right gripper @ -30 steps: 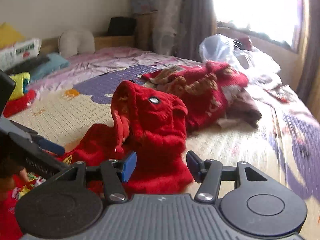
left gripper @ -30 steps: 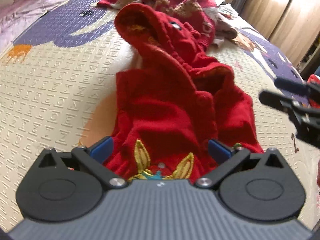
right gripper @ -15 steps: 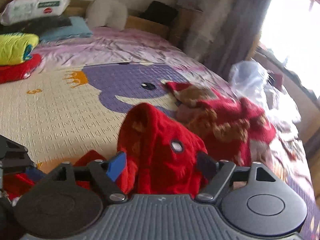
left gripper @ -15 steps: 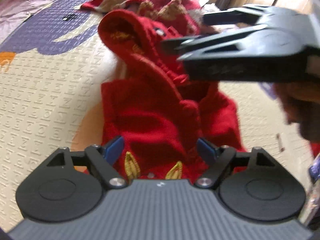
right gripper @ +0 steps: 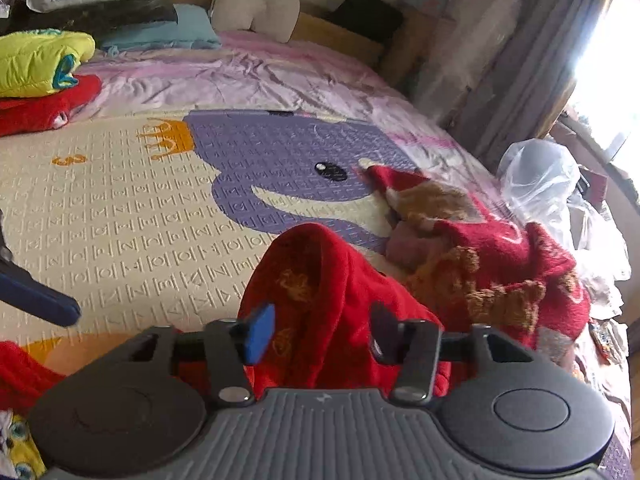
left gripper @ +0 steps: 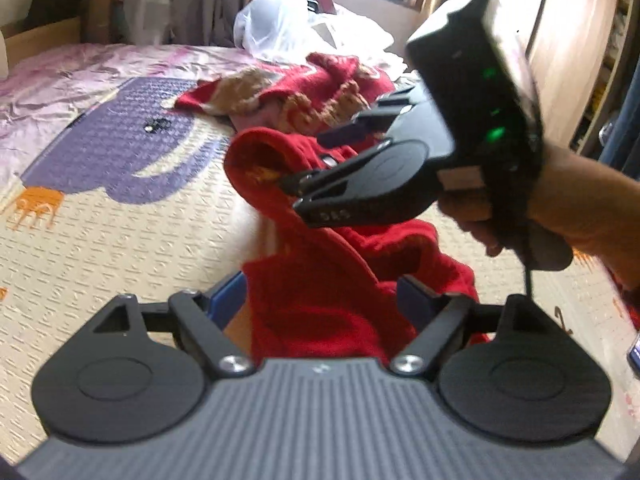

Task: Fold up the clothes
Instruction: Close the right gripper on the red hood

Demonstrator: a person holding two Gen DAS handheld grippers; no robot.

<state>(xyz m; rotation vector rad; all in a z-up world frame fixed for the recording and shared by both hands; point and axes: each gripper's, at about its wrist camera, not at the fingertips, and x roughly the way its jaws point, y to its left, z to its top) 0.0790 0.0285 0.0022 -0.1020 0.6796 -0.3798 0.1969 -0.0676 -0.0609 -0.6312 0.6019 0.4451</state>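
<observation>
A red fleece garment (left gripper: 332, 276) with gold embroidery lies crumpled on the patterned play mat (left gripper: 100, 216). My left gripper (left gripper: 320, 294) is open, its jaws either side of the garment's near part. My right gripper (right gripper: 320, 330) is open around the garment's raised hood end (right gripper: 320, 280); it also shows in the left wrist view (left gripper: 304, 172), reaching over the hood from the right. The left gripper's blue fingertip (right gripper: 36, 300) shows at the left edge of the right wrist view.
A red and brown knitted sweater (right gripper: 480, 248) lies heaped beyond the garment. A clear plastic bag (right gripper: 540, 176) sits by the curtains. Folded yellow clothes (right gripper: 40, 60) and folded red clothes (right gripper: 44, 106) are stacked at far left, with pillows behind.
My right gripper has swung in over the hood end and lowered onto it. My left gripper has pushed forward, so the embroidered hem is out of its view.
</observation>
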